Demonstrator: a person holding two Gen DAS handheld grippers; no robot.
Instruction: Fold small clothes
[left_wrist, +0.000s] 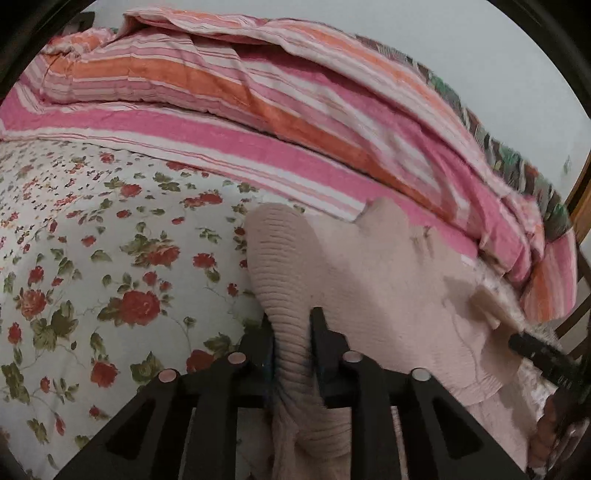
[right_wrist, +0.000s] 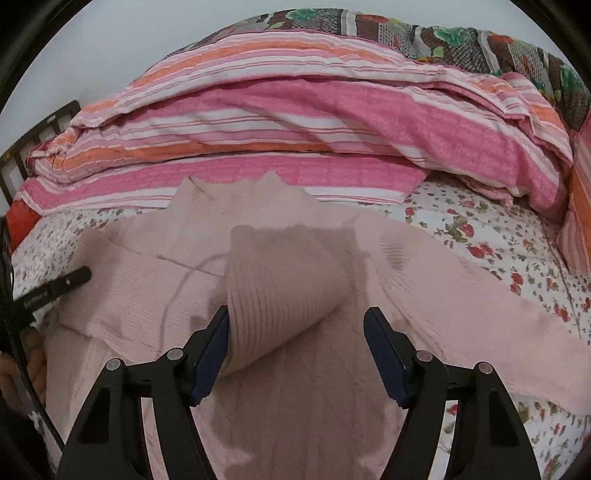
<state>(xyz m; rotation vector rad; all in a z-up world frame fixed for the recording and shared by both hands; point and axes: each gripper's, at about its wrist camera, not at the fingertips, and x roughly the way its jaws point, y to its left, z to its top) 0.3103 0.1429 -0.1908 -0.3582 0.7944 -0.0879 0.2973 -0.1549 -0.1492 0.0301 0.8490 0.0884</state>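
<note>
Left tool (left_wrist: 293, 332) clamped on a ribbed fold of the pink sweater (left_wrist: 388, 295). Right tool (right_wrist: 297, 332) jaws apart, a ribbed cuff (right_wrist: 280, 291) between them, touching the left pad only. Sweater spread ahead on the floral bed sheet (left_wrist: 110, 258); striped quilt (right_wrist: 295, 122) piled beyond.

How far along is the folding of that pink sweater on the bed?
Early on. The pink sweater lies spread on the flowered sheet. In hand: the left gripper is clamped on one ribbed cuff; the right gripper stands open around the other cuff, already brought over the body. Left: the long sleeve trails sideways and no body fold shows yet.
</note>
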